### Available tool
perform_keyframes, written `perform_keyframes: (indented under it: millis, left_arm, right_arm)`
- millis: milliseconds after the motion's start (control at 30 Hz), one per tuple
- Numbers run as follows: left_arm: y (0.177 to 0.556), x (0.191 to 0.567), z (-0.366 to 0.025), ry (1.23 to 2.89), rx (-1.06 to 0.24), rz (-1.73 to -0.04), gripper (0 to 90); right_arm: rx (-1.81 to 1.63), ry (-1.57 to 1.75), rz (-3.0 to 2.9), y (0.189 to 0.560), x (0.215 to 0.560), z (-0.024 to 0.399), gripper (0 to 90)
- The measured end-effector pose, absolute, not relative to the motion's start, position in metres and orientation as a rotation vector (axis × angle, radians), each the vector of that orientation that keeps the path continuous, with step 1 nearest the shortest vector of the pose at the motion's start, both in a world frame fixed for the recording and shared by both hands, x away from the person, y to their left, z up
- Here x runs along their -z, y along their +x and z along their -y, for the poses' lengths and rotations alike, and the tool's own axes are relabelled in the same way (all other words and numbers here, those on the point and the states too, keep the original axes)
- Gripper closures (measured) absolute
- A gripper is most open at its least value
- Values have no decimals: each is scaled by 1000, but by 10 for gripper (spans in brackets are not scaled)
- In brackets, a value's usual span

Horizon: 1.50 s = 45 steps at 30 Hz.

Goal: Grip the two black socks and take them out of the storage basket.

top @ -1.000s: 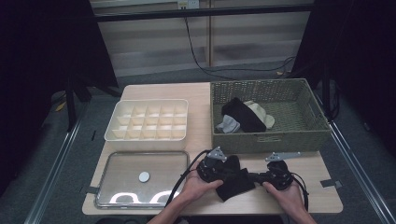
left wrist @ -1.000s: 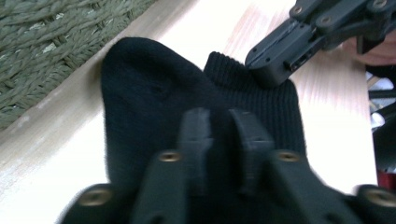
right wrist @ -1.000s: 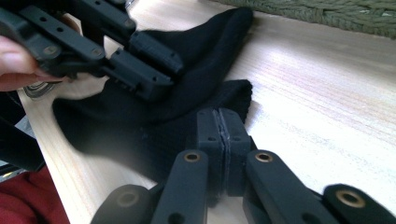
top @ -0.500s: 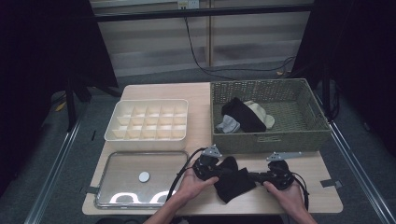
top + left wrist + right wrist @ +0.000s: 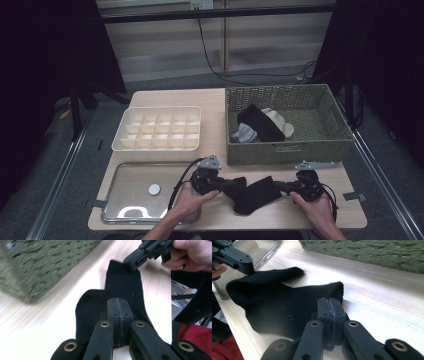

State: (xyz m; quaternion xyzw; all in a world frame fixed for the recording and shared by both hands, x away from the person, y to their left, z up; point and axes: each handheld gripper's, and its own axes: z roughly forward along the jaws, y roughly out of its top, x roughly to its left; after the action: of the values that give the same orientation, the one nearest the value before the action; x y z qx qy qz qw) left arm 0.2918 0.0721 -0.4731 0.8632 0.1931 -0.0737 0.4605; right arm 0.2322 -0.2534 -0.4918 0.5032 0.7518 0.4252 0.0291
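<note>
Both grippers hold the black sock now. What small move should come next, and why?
Probably fold it: carry the left gripper over toward the right gripper. Both are shut on opposite ends of the black sock, which lies stretched on the table.

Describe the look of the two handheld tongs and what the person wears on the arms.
Both tongs, left and right, are black, with flat rectangular pads on linked bars joined by brass-coloured rivets. Each carries a grey three-cornered plate on top and trails a black cable. The forearms are bare, with no sleeves or gloves in the high view.
</note>
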Motion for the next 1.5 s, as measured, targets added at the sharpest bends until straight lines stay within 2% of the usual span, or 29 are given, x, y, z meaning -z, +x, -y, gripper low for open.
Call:
perform_keyframes:
  millis: [500,667,800,1100,1233,1367,1500]
  left_arm:
    - [287,486,-109,2193,163,-531,900]
    - [292,483,-108,2143,166,-555,895]
    - [292,478,-96,2129,181,-522,832]
    - [302,470,-58,2108,203,-498,630]
    - [304,478,-47,2152,210,-512,529]
    - [305,490,-44,2209,200,-512,515]
    - [304,496,-42,2249,160,-528,578]
  right_arm:
    - [-1271,1596,-2293,222,494,274,884]
    - [-1280,1586,-2292,223,494,272,834]
    - [-1308,1578,-2268,222,491,273,789]
    - [-1352,1544,-2264,222,488,266,799]
    - [-1354,1535,-2267,223,488,265,801]
    - [-1353,1540,-2260,223,487,266,802]
    - [-1340,1541,-2271,223,489,266,786]
